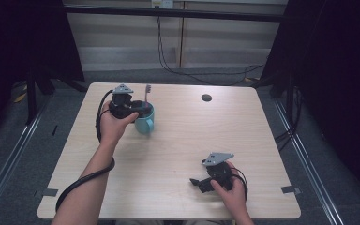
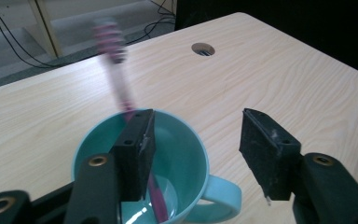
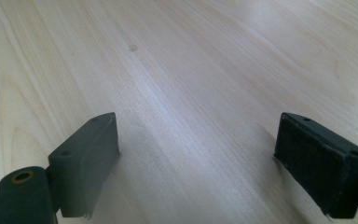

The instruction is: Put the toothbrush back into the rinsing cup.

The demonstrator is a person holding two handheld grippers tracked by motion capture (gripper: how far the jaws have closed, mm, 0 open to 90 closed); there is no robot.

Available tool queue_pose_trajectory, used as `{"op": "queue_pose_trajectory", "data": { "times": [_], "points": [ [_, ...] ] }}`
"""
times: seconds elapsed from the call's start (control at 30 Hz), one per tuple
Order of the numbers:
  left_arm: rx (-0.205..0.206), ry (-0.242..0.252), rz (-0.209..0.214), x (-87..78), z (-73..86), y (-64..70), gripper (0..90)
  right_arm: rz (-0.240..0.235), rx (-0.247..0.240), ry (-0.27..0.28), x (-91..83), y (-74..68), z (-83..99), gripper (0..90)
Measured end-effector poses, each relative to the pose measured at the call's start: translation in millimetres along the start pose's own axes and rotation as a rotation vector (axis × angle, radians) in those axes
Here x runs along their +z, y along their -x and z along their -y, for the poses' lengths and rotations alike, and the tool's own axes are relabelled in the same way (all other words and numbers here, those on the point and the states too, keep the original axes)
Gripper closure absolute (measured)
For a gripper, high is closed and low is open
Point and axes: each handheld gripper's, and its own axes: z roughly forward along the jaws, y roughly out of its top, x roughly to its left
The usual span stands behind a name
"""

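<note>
Now | right gripper (image 1: 198, 182) rests near the table (image 1: 178, 154) front edge, jaws wide, empty | left gripper (image 2: 196, 140) hangs over teal mug (image 2: 186, 158), jaws spread, one inside the rim | pink toothbrush (image 2: 116, 70) stands in mug, unheld | step: likely drop-off done or a grasp pending | next: lift clear without tipping mug.

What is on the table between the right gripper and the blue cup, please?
Nothing: in the high view, bare wood of the table lies between the right gripper and the cup, which holds a toothbrush.
</note>
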Motion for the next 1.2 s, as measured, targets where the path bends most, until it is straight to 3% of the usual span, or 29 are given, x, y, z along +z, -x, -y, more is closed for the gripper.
{"op": "queue_pose_trajectory", "data": {
  "times": [0.13,0.23,0.6,1.2],
  "points": [
    [-0.007,0.012,-0.008,-6.4,0.0,2.4,37.5,-0.001,0.001,0.000,0.0,0.1,0.0,12.8],
    [0.010,0.004,-0.013,-12.4,0.5,5.1,34.6,0.000,0.001,-0.001,-0.1,0.0,0.0,12.8],
    [-0.012,0.016,-0.009,-32.2,13.1,9.8,29.8,0.000,0.001,-0.001,-0.1,-0.1,0.0,12.8],
    [-0.043,0.000,-0.010,-45.4,36.5,8.9,23.1,0.000,0.002,0.000,0.0,-0.2,0.0,12.9]
  ]
}}
